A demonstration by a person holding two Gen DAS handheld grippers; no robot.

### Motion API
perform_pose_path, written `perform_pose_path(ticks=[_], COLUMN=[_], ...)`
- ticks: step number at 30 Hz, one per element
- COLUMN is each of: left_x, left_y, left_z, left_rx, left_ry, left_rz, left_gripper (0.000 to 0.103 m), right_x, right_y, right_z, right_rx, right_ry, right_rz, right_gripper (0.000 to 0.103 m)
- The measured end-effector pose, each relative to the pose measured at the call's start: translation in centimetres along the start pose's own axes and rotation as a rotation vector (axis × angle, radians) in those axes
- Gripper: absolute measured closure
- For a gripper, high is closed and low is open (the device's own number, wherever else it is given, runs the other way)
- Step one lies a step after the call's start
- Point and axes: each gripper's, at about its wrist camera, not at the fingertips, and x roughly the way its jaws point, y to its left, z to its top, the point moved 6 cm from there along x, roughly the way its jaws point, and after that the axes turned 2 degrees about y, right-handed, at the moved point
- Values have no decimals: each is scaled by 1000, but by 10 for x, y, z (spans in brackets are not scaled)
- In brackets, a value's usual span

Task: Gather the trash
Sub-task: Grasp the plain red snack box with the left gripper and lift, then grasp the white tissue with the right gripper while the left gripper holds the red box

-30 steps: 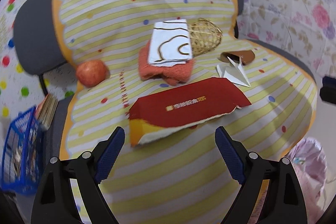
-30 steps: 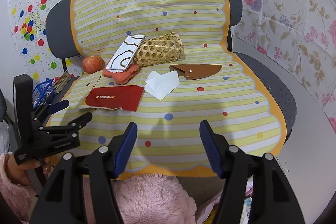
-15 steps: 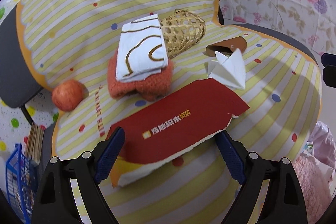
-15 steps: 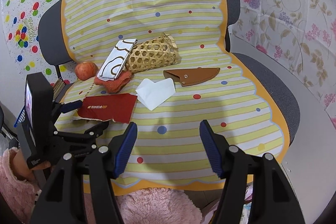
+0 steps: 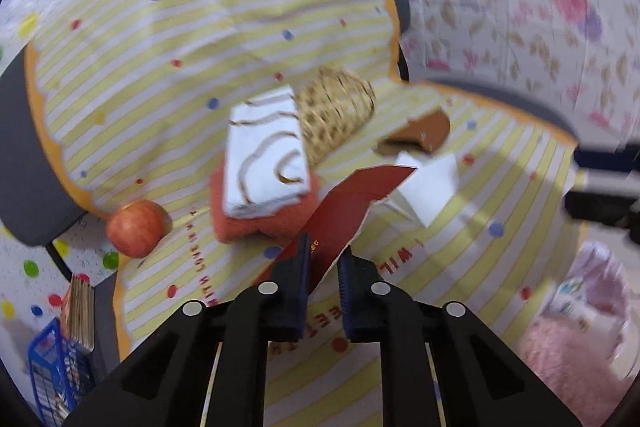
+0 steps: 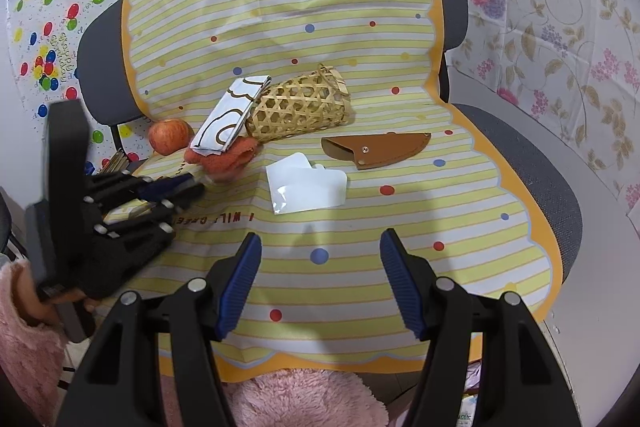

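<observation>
A grey chair draped in a yellow striped, dotted cloth (image 6: 360,235) stands between a dotted wall sheet on the left and a floral one on the right. Left to right on the seat: an apple (image 6: 168,135), the left tool (image 5: 323,261) clamped on a torn red card (image 5: 352,203) lifted at an angle, a folded white towel (image 6: 230,119) on an orange cloth (image 6: 224,161), a wicker basket (image 6: 300,109), white paper (image 6: 306,189), and a brown sheath (image 6: 376,149). The right tool (image 6: 320,281) hovers over the seat's front edge, spread wide and holding nothing.
</observation>
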Motion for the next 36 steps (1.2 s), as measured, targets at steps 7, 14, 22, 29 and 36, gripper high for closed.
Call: perform_pose_path(ticks=[7, 14, 22, 29, 36], left_x=[-51, -39, 1, 3, -3], left_y=[52, 54, 21, 22, 34], left_z=[11, 2, -30, -44, -35], left_rx=[-304, -339, -307, -304, -345], left_ry=[-43, 19, 141, 155, 102], left_rz=[-175, -173, -184, -140, -113], left_gripper=[102, 101, 90, 99, 101], right_x=[6, 14, 21, 40, 70], right_y=[4, 11, 4, -5, 0], right_z=[3, 2, -3, 0, 12], right_rx=[-7, -12, 2, -2, -18], right_ry=[10, 24, 46, 60, 69], right_rz=[11, 22, 4, -22, -20], right_gripper=[42, 42, 42, 42, 33])
